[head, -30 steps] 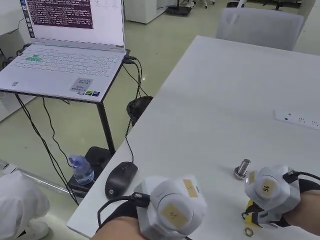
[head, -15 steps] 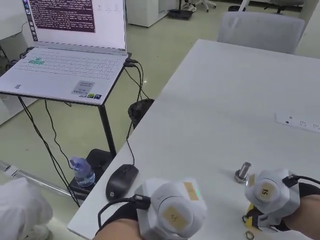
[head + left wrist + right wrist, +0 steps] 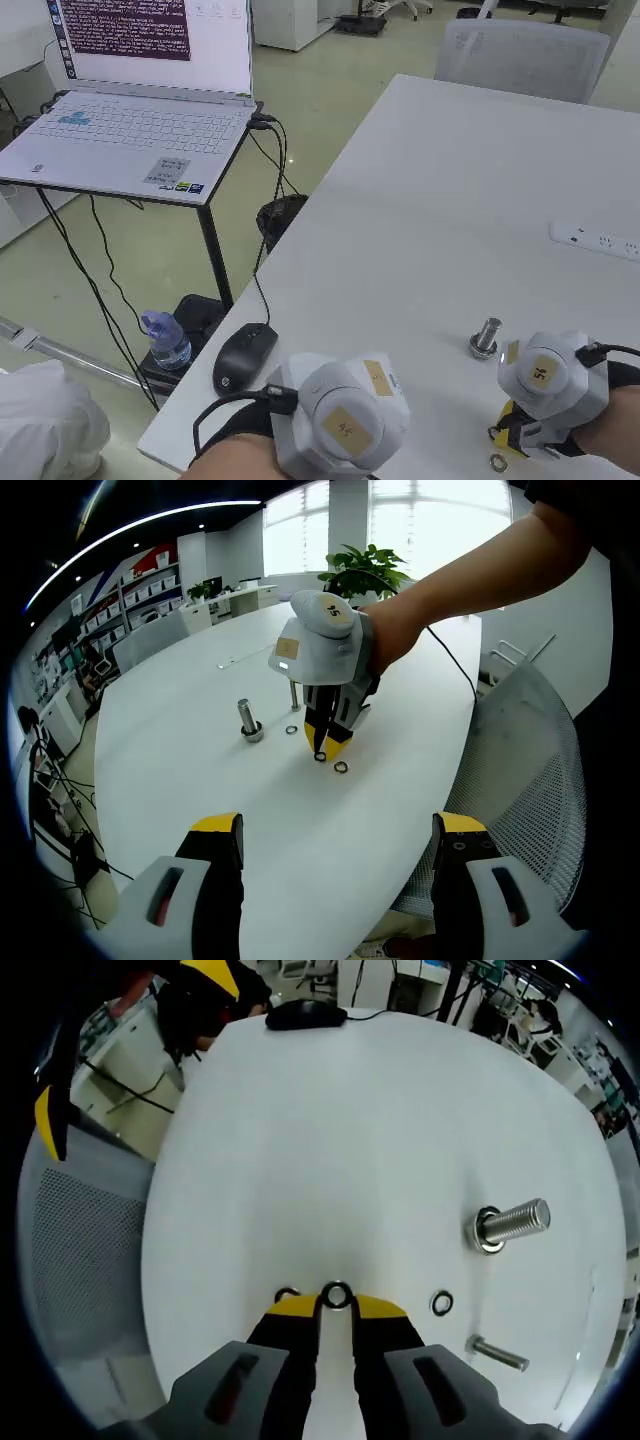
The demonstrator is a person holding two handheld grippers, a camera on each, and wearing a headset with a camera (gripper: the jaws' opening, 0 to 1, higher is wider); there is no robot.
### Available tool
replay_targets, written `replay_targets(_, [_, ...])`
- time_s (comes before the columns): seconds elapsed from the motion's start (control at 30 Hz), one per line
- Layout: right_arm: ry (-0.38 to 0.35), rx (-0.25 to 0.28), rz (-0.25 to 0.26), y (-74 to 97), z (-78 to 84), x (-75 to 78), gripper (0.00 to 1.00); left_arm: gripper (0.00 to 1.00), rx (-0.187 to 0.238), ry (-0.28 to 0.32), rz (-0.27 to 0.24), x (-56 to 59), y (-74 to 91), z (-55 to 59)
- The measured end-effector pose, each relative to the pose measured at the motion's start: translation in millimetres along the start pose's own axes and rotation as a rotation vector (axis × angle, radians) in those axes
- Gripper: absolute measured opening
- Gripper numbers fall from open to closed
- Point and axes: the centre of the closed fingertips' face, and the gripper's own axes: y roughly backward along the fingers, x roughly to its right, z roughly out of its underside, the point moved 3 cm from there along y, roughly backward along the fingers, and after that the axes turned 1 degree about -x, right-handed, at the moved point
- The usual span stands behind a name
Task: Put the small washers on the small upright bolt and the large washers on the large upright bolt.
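Observation:
The large bolt (image 3: 486, 337) (image 3: 510, 1224) (image 3: 248, 720) stands upright on the white table (image 3: 450, 200). Beyond it is the thin small bolt (image 3: 295, 695) (image 3: 497, 1352). My right gripper (image 3: 336, 1305) (image 3: 325, 748) (image 3: 499, 433) points down at the table, shut on a washer (image 3: 336, 1295) (image 3: 319, 756) at its yellow tips. Loose washers lie close by: one (image 3: 441, 1303) (image 3: 291, 730) near the bolts, one (image 3: 286, 1293) (image 3: 341, 768) (image 3: 497, 462) just beside the tips. My left gripper (image 3: 338, 825) (image 3: 340, 420) hovers open with nothing between its fingers, at the table's near edge.
A black mouse (image 3: 240, 356) (image 3: 305, 1015) with its cable lies at the table's left edge. A power strip (image 3: 595, 240) sits far right. Off the table stand a laptop (image 3: 130, 130) on a stand, a water bottle (image 3: 165, 338) on the floor and a grey chair (image 3: 520, 55).
The head view has shifted slightly. Both grippers stay about where they were, the right one still down by the washers.

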Motion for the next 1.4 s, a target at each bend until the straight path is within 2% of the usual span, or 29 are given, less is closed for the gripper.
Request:
replay_targets(0.3, [-0.054, 0.021, 0.031, 25.0, 14.7, 6.3, 0.13, 0.76, 0.008, -0.005, -0.001, 1.2, -2.3, -3.3])
replay_targets(0.63, [-0.133, 0.005, 0.058, 50.9, 51.1, 16.9, 0.13, 0.8, 0.018, 0.003, 0.0, -1.1, -7.2, -7.8])
replay_targets(0.8, [-0.171, 0.007, 0.087, 65.8, 63.3, 31.0, 0.13, 0.83, 0.019, 0.0, -0.009, -4.9, -8.8, -9.9])
replay_targets(1.1, [-0.198, 0.025, 0.103, 82.1, 58.3, 45.7, 0.13, 0.93, 0.02, 0.021, -0.006, -5.4, -12.8, -10.4])
replay_targets(1.2, [-0.201, 0.028, 0.104, 84.2, 55.0, 48.3, 0.13, 0.93, 0.016, 0.019, -0.007, -4.9, -13.7, -9.6])
replay_targets(1.4, [-0.194, 0.039, 0.125, 94.1, 42.9, 63.3, 0.13, 0.93, 0.014, 0.024, -0.013, -7.3, -13.5, -8.2])
